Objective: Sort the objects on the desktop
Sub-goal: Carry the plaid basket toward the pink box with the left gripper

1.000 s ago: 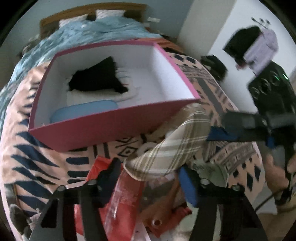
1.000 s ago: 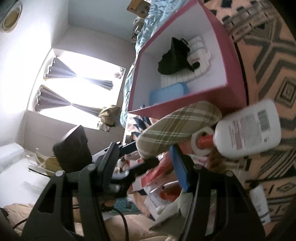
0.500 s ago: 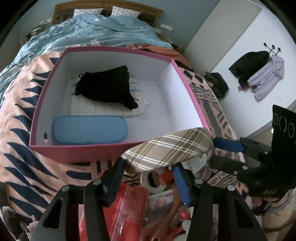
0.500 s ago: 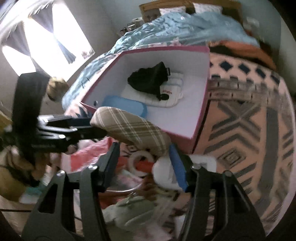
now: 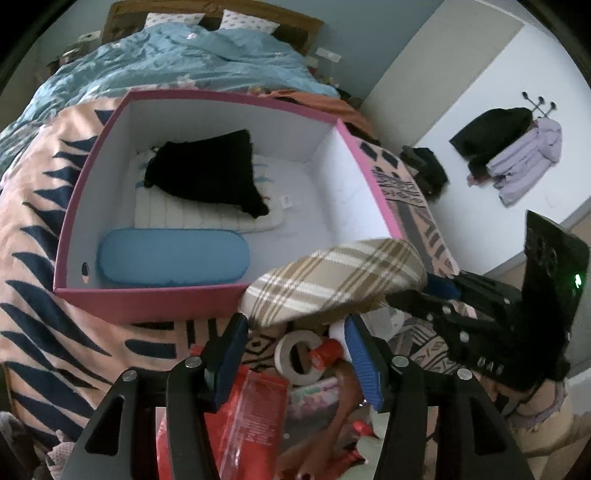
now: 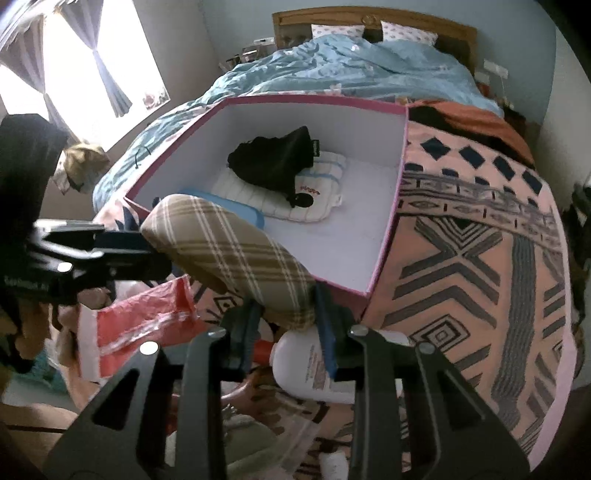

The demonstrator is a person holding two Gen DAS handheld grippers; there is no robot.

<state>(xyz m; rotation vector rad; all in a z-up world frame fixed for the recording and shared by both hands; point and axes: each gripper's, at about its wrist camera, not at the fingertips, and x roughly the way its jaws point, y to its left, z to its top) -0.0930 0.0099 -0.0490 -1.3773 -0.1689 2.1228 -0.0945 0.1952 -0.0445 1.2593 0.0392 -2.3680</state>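
Got the right gripper (image 6: 286, 317) clamped onto the near end of the beige-and-brown plaid fabric pouch (image 6: 229, 243). Only just been closing those jaws, with the pouch between the pads. Pads now pressing on it from both sides.

Same deal at the other end: got the left gripper (image 6: 136, 251) pinching the far tip of the pouch, going by the right wrist view. From the left wrist view, harder to call, since the pouch sits right at the fingertips and is touching at least one of them. So, held at both ends and hanging in the air, slanted, just in front of the near wall of the box.

Underneath, a real pile:
- white plastic bottle with a red cap (image 6: 314, 365), lying on its side directly below the right gripper
- beige roll of tape (image 5: 295, 354) just beside that cap
- crinkly red plastic packet (image 6: 147, 317) to one side

All of it dumped on a peach blanket with dark geometric print (image 6: 461, 258).

Further back, a big open pink cardboard box with white inside walls (image 5: 147, 302). Inside: blue oval hard case (image 5: 173, 256) along the near wall, then a white striped padded pack (image 5: 207, 218), with a black cloth bag (image 5: 207, 170) resting on top of it.

Beyond the box, a rumpled light-blue duvet (image 5: 184, 62) and a wooden headboard (image 6: 369, 18).
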